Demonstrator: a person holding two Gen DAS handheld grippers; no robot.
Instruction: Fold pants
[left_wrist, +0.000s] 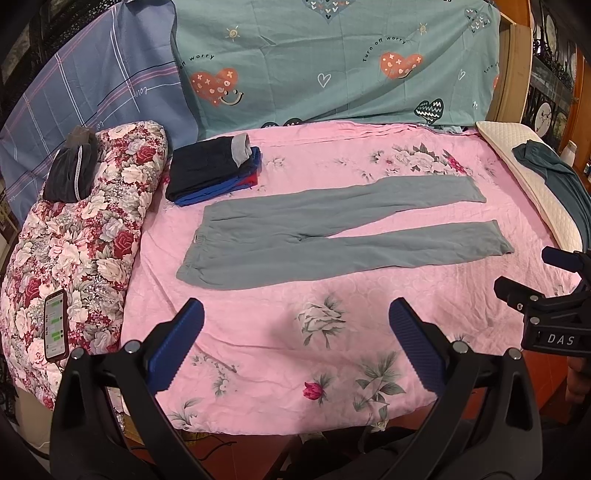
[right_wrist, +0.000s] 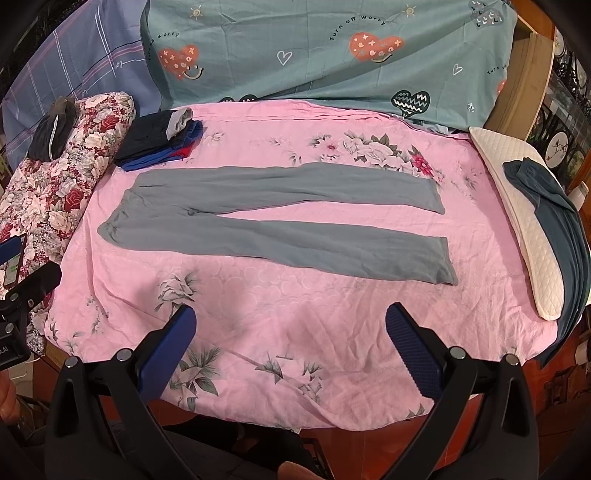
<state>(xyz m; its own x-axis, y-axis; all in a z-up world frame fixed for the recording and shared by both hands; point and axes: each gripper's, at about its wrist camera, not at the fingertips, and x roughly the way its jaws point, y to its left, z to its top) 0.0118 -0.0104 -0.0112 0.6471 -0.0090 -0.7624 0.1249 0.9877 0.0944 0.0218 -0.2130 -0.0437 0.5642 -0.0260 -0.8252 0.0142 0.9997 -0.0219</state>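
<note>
The bed (left_wrist: 280, 332) carries grey pants (left_wrist: 332, 229) spread flat at its centre, waistband at 9 o'clock, legs parted toward 3 (ready for folding, I judge). Left gripper (left_wrist: 295, 345) and right gripper (right_wrist: 290, 349) hover at 6, fingers spread, empty

stack of folded dark clothes (left_wrist: 212, 171) at far left of pink floral sheet (left_wrist: 280, 332); phone (left_wrist: 56, 325) on rolled floral quilt (left_wrist: 85, 236); white pillow (right_wrist: 517, 218) at right.
</note>
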